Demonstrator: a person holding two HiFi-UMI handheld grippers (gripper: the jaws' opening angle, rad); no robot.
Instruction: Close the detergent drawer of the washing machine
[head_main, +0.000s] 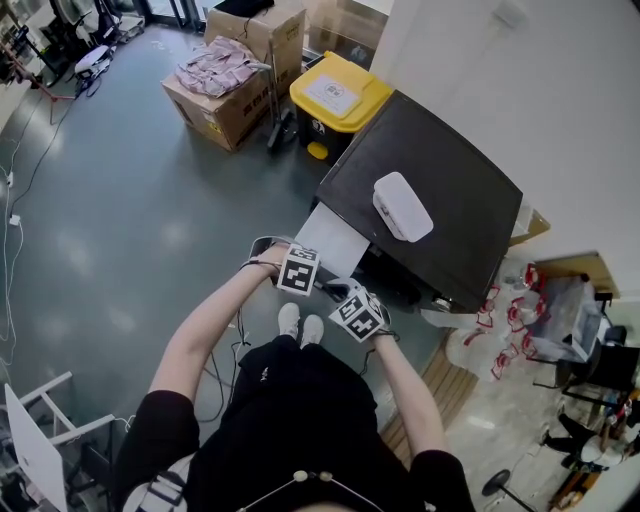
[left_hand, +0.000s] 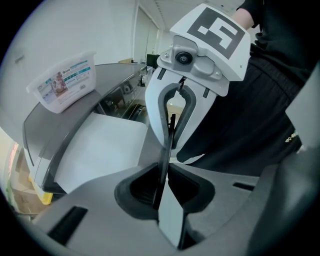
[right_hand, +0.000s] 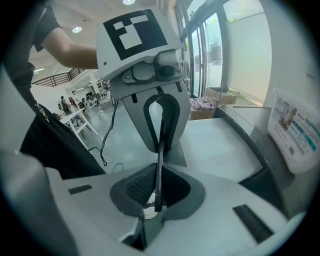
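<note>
Pushing needs no grab, so I think that is why the left claw (head_main: 298, 270) and the right claw (head_main: 356, 312) are both squeezed tight with nothing inside. The flat white detergent drawer (head_main: 335, 238) sticks out of the dark grey washing machine (head_main: 440, 190), just beyond both claws. I cannot tell if they touch it.

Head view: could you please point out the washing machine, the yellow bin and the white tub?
washing machine (head_main: 462, 172), head view, bare dark top panel.
yellow bin (head_main: 340, 92), head view, middle of lid.
white tub (head_main: 402, 207), head view, centre of lid.
</note>
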